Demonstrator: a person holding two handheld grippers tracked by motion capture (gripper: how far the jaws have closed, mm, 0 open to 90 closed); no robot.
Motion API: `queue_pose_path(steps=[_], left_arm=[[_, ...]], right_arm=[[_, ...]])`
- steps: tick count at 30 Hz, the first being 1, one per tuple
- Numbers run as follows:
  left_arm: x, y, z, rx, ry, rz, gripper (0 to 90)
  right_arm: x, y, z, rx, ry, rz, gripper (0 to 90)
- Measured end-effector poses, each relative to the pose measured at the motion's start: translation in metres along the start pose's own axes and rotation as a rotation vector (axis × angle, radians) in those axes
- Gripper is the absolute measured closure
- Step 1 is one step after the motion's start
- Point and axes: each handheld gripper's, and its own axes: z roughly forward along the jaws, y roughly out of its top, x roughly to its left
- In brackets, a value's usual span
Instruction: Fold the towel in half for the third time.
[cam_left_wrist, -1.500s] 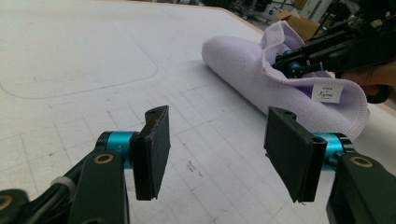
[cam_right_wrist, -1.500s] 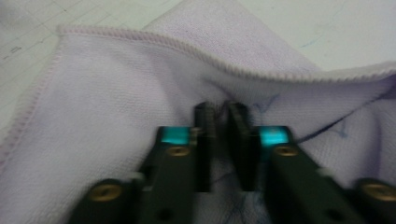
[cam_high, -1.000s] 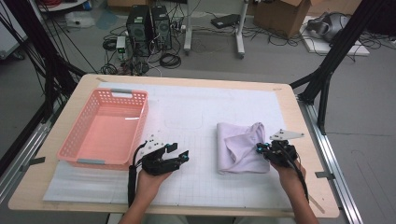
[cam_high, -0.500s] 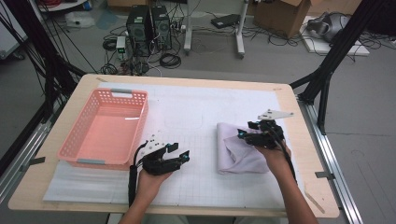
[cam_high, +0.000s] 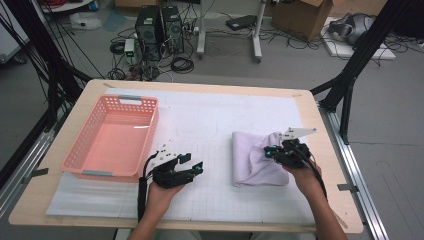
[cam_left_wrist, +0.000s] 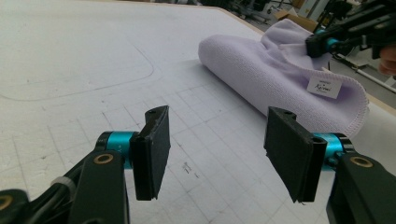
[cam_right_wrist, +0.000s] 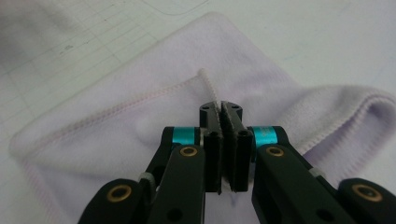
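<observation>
A pale lilac towel (cam_high: 255, 159) lies partly folded on the white mat, right of centre. My right gripper (cam_high: 270, 151) is shut on a stitched edge of the towel (cam_right_wrist: 140, 140), which it holds lifted over the rest of the cloth; its jaws are pressed together with the hem (cam_right_wrist: 208, 87) sticking out between them. My left gripper (cam_high: 197, 166) rests low on the mat left of the towel, open and empty. In the left gripper view the towel (cam_left_wrist: 261, 65) lies beyond the jaws, with a white label (cam_left_wrist: 325, 86) on it and the right gripper (cam_left_wrist: 322, 44) pinching its top.
A pink plastic basket (cam_high: 114, 139) stands at the left of the mat, empty inside. The wooden table edge (cam_high: 320, 130) runs close on the right. Black frame legs, computers and cables stand on the floor beyond the table.
My right gripper has carried the towel's right edge leftward over the cloth, folding it onto itself. The left gripper has stayed in place, open.
</observation>
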Motion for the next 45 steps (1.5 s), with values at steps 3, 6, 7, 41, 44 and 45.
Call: queue_pose_path(steps=[3, 6, 7, 41, 44, 45], left_arm=[[0.000, 0.000, 0.000, 0.003, 0.001, 0.000, 41.0], [0.000, 0.000, 0.000, 0.002, 0.002, 0.001, 41.0], [0.000, 0.000, 0.000, 0.001, 0.002, 0.000, 41.0], [-0.001, 0.000, 0.000, -0.002, 0.001, 0.003, 41.0], [-0.001, 0.000, 0.000, -0.003, 0.002, 0.000, 41.0], [-0.001, 0.000, 0.001, 0.000, 0.001, 0.002, 41.0]], right_arm=[[-0.003, -0.015, -0.016, -0.032, -0.004, 0.000, 86.9], [-0.009, -0.032, -0.028, -0.030, -0.020, 0.008, 86.4], [-0.011, -0.037, -0.031, -0.022, -0.018, 0.019, 85.1], [-0.006, -0.070, -0.036, 0.051, 0.047, 0.058, 67.2], [-0.007, -0.080, -0.049, 0.045, 0.018, 0.057, 61.3], [-0.008, -0.082, -0.053, 0.036, 0.015, 0.063, 61.2]])
